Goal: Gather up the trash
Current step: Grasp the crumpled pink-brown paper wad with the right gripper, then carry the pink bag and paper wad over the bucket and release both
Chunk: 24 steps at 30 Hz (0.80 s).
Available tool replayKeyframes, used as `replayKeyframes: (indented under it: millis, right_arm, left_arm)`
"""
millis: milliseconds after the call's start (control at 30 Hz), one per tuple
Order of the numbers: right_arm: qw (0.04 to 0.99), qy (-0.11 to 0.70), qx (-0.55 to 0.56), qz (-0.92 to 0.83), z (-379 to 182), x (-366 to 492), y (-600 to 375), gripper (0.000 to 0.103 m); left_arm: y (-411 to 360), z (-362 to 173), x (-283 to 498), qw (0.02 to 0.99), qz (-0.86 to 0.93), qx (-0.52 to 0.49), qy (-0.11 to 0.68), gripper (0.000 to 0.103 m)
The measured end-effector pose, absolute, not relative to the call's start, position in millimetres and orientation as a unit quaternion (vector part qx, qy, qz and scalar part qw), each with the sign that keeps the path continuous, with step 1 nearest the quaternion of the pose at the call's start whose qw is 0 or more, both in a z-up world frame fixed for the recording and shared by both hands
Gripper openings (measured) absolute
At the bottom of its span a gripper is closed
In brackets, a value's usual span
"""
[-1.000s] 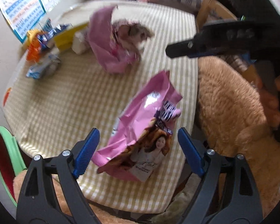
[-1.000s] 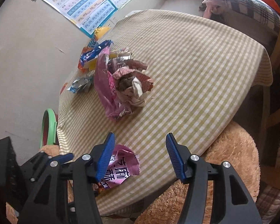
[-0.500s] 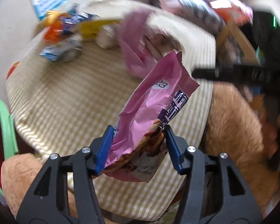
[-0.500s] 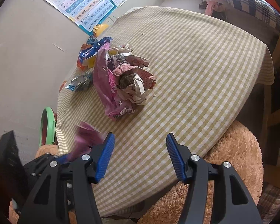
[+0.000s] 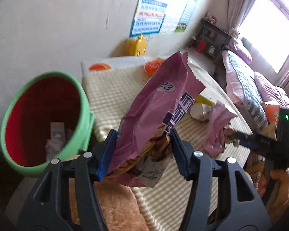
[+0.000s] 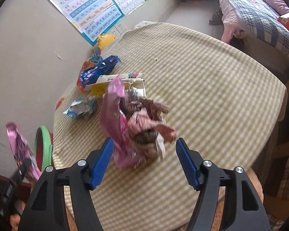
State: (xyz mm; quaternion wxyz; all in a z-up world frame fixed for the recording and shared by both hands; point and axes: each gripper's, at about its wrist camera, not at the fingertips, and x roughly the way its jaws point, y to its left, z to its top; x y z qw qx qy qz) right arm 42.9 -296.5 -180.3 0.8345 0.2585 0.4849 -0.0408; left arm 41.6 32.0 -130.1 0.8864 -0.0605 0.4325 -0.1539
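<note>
My left gripper (image 5: 142, 154) is shut on a pink snack wrapper (image 5: 156, 111) and holds it in the air, off the table's left edge, beside a green bin with a red inside (image 5: 40, 119) that holds some paper. The wrapper also shows in the right wrist view (image 6: 19, 148), next to the bin (image 6: 41, 150). My right gripper (image 6: 143, 159) is open, its fingers on either side of a crumpled pink wrapper bundle (image 6: 136, 127) on the checked table (image 6: 212, 88).
Blue and orange wrappers (image 6: 95, 70), a yellow-white carton (image 6: 113, 80) and a crushed blue-white wrapper (image 6: 81, 109) lie near the wall side of the table. A yellow toy (image 5: 137, 45) stands by the wall. A brown plush cushion (image 5: 113, 207) lies below; a bed (image 6: 260, 17) stands at the right.
My left gripper closed on the pink wrapper, lifted it off the table and swung left toward the green bin. My right gripper moved forward until its open fingers flank the crumpled bundle.
</note>
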Motion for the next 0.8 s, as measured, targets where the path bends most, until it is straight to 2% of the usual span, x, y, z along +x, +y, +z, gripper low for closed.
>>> replayKeyframes:
  millis: [333, 400, 433, 533, 800]
  right_arm:
    - [0.821, 0.504, 0.261, -0.065, -201.6, 63.7, -304.3, 0.065]
    - [0.82, 0.505, 0.258, -0.07, -205.1, 61.5, -305.0, 0.058]
    - [0.822, 0.503, 0.258, -0.069, -205.5, 59.8, -305.6, 0.048]
    - [0.833, 0.487, 0.252, -0.074, -193.3, 53.2, -307.6, 0.039]
    - [0.861, 0.435, 0.254, -0.077, -144.2, 24.1, -309.8, 0.038]
  left_arm:
    - [36.1, -141.0, 51.5, 0.882, -0.158, -0.059, 0.441, 0.057]
    - [35.2, -141.8, 51.3, 0.881, -0.157, -0.058, 0.442, 0.057]
    - [34.3, -140.8, 50.5, 0.881, -0.157, -0.056, 0.442, 0.057]
    - [33.1, -141.3, 50.7, 0.881, -0.157, -0.053, 0.443, 0.057]
    - [33.3, -141.3, 51.1, 0.881, -0.156, -0.055, 0.443, 0.057]
